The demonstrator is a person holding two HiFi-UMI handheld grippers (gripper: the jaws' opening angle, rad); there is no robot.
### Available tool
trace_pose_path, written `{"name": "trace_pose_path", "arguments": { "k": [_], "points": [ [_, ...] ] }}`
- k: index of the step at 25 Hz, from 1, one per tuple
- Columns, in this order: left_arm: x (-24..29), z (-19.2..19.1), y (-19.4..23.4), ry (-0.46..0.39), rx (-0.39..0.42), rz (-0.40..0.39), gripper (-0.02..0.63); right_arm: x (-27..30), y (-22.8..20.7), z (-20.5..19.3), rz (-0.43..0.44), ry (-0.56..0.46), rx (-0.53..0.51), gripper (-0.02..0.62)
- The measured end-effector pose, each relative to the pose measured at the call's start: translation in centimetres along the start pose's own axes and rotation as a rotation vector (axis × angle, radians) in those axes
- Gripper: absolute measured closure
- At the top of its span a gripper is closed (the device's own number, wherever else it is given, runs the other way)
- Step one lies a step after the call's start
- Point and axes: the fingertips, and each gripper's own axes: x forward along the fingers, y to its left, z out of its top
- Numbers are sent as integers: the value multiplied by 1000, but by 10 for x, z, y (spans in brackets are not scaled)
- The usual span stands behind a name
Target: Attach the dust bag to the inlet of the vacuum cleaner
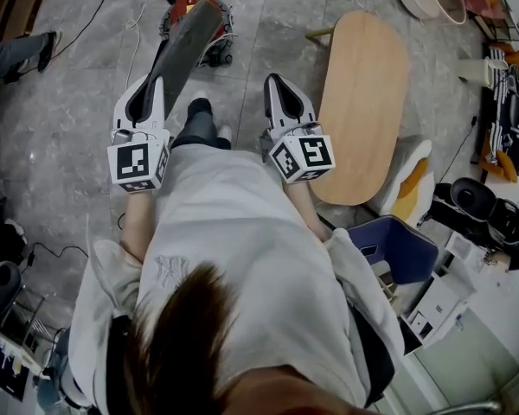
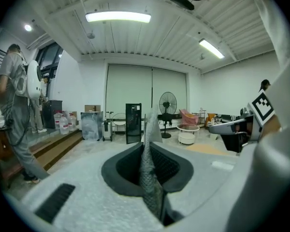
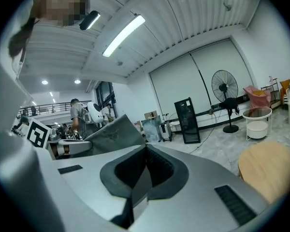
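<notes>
My left gripper point(image 1: 156, 85) is shut on a grey dust bag point(image 1: 186, 46), which sticks out past the jaws toward a red vacuum cleaner point(image 1: 176, 9) on the floor ahead. In the left gripper view the bag's thin edge point(image 2: 147, 178) is pinched between the jaws of that gripper point(image 2: 146, 146). To its right at about the same height, my right gripper point(image 1: 273, 81) is shut with nothing between its jaws point(image 3: 146, 151). The right gripper view shows the bag point(image 3: 113, 134) and the left gripper point(image 3: 70, 146) off to the left. The vacuum's inlet is hidden behind the bag.
An oval wooden table point(image 1: 363, 102) stands right of my right gripper. A blue bin point(image 1: 398, 249) and clutter fill the right side. Another person's feet point(image 1: 22, 52) show at far left. A standing person point(image 2: 14, 105), a fan point(image 2: 167, 103) and a black cabinet point(image 2: 133, 122) are further off.
</notes>
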Motion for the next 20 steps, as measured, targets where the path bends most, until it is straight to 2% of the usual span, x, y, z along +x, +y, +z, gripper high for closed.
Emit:
{"name": "trace_pose_path", "arguments": {
  "k": [5, 11, 16, 20],
  "points": [
    [42, 4, 22, 19, 11, -76, 569, 45, -8, 10, -34, 5, 0, 594],
    [91, 7, 47, 39, 54, -216, 569, 98, -9, 19, -97, 11, -6, 594],
    [111, 0, 59, 75, 63, -326, 569, 115, -3, 15, -141, 33, 0, 594],
    [116, -8, 63, 102, 58, -373, 569, 124, 2, 13, -141, 60, -9, 594]
  ]
}}
